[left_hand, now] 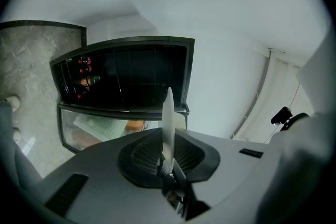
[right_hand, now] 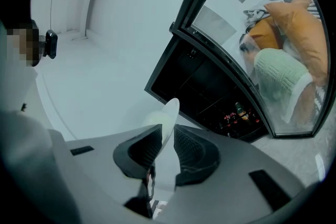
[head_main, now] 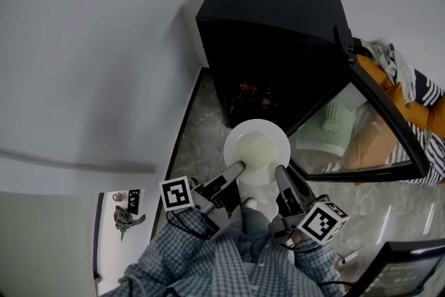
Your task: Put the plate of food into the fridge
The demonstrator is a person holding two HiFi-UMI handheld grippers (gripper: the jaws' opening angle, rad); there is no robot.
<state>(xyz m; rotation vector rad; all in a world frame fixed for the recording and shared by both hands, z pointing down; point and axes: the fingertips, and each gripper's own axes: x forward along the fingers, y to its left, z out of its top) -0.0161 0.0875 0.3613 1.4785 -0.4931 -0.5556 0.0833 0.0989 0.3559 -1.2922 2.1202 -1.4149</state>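
Plate (head_main: pixel 256 149) is up in the air just in front of the open fridge (head_main: pixel 271 24), low to the floor and level. Left gripper (head_main: pixel 239 167) is clamped on its near-left rim, right gripper (head_main: pixel 280 174) on its near-right rim. Each gripper view shows the rim edge-on, nipped between the pads. Step in hand, by my reading: carry it through the opening onto a shelf. It is best kept flat, with both hands advancing together so the rim doesn't twist in the pads. It should stay clear of the glass door (head_main: pixel 361 129) swung out at the right and go to a bare shelf, not the one with the reddish bottles (head_main: pixel 252 92). The plate is round, white and shallow. The food is a pale patch in the middle; I can't tell what kind.
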